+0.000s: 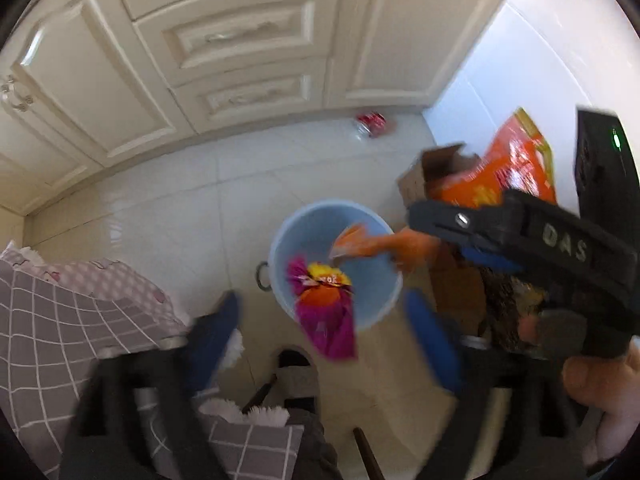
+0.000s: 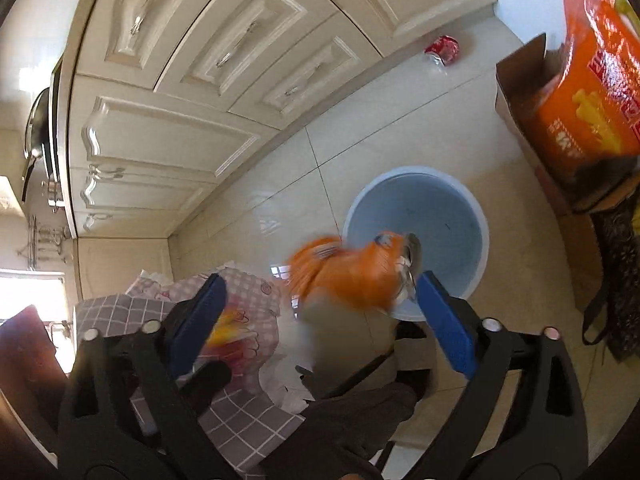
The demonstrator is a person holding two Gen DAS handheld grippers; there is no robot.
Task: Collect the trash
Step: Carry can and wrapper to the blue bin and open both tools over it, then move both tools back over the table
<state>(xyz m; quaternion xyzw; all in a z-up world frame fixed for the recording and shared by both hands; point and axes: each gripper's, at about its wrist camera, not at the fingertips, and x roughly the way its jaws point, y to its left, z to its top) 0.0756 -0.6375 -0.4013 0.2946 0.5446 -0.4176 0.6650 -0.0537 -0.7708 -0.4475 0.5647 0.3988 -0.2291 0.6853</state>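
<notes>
Both jaws gape empty: an orange wrapper (image 2: pixel 352 276) blurs between the right gripper (image 2: pixel 320 316) fingers over the blue bucket (image 2: pixel 476 216); a purple wrapper (image 1: pixel 324 304) hangs ahead of the left gripper (image 1: pixel 324 320).

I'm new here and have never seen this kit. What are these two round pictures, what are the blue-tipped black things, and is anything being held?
No robot: a person carries a two-finger gripper in each hand, each with a wide-angle camera looking along its blue-padded fingers. One picture is from the left gripper, the other from the right gripper. Both look down at a tiled floor with a round pale blue plastic bucket, a crushed red can by the cabinets and an orange carton. Both grippers are open, gripping nothing: a magenta wrapper and a blurred orange wrapper appear loose over the bucket.
</notes>
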